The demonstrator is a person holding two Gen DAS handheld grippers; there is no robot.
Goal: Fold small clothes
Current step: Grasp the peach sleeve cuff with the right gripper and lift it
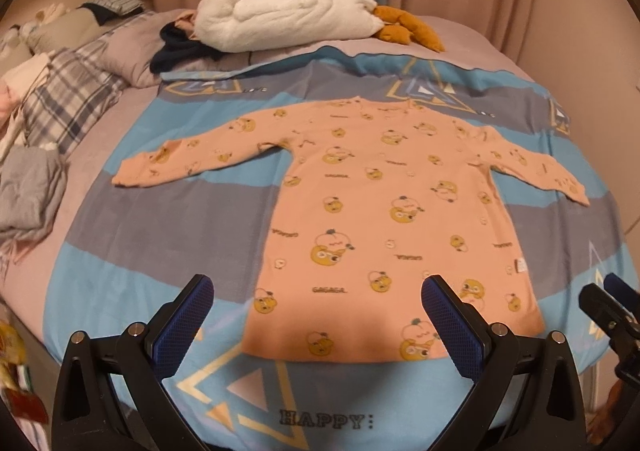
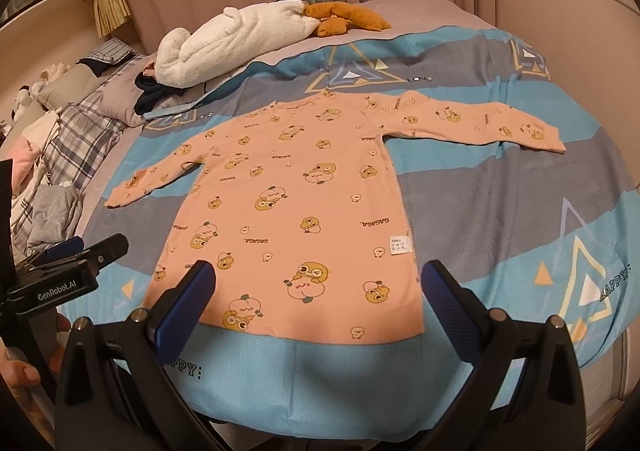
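Bedspread (image 1: pixel 160 235), shirt (image 1: pixel 380 211) hem partly hidden

We see that the left gripper (image 1: pixel 318 293) has a matt black plastic frame with two wide fingers, and each finger carries a dark blue pad (image 1: pixel 448 315) with a fine mesh texture. Round silver screws sit at the joints of the fingers (two on each side). The right gripper (image 2: pixel 318 283) has the same black frame, blue ribbed pads (image 2: pixel 186 309) and silver screws. In the right wrist view, the left gripper's black body bears the white marking "GenRobot.AI". A bare hand (image 2: pixel 24 367) shows beside it, with no sleeve in view.
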